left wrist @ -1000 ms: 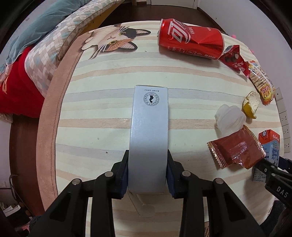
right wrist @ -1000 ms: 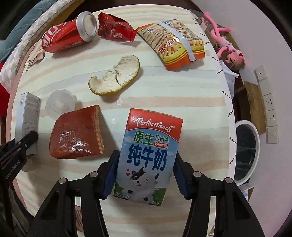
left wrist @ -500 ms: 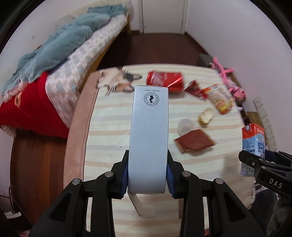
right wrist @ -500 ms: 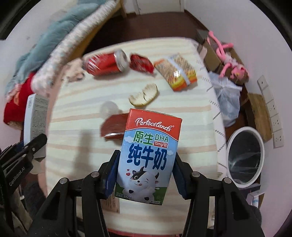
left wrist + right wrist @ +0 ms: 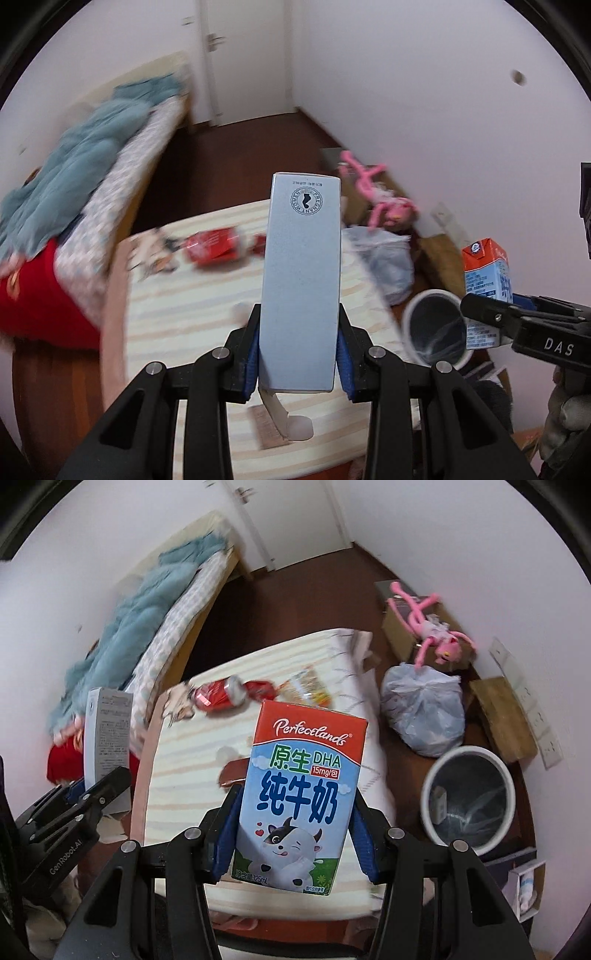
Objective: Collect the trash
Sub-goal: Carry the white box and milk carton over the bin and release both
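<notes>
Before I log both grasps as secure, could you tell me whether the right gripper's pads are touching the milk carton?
Touching. The right wrist view shows both blue pads of the right gripper pressed flat against the milk carton's sides.

Striped counter sits mid-frame with a crushed red soda can, a red wrapper and a snack bag along its far edge, brown packet nearer center.

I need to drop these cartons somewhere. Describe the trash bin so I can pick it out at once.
Look right of the striped table, on the dark floor by the wall. The trash bin stands there just below the tied grey plastic bag. It is the only round, open-topped thing: a white rim with a dark liner inside.
</notes>
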`<state>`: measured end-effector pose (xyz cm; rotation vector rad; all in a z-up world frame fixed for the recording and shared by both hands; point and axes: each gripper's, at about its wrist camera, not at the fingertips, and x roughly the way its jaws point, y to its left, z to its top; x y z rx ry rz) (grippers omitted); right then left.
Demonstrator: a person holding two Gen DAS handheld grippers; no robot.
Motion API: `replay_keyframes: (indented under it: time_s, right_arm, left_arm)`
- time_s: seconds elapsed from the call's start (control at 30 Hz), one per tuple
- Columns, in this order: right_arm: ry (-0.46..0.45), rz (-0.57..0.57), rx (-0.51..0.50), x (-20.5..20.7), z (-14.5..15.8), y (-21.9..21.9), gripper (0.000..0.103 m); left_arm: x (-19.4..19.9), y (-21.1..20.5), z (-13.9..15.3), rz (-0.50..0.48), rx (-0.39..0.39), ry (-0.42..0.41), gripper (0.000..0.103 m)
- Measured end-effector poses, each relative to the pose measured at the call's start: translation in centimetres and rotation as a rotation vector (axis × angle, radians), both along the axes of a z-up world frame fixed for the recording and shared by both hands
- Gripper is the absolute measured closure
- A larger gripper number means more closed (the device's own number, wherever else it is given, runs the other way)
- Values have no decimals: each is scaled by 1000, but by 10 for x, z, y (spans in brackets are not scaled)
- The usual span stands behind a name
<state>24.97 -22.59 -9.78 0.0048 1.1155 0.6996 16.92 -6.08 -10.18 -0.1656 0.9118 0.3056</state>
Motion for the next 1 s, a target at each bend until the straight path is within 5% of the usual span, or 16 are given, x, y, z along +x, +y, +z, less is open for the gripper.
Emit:
replay_keyframes:
  time_s: [0.27,0.5,0.77,1.0]
  right_arm:
    - [51,-177,-92,63,-42,-108,48]
    - [216,-308,-183,127,-140,-184,48]
    - [400,-373,-250,177,-249,-230,48]
    - [539,-385,-234,201,-318,-243,47]
  left_arm:
    - [119,-100,-51,-247,-83,137,72]
    - [204,-173,-145,-411,-70,361,72]
    - [260,-220,-236,-490,-97,568,72]
    - [286,-234,-269,-500,-148,656,71]
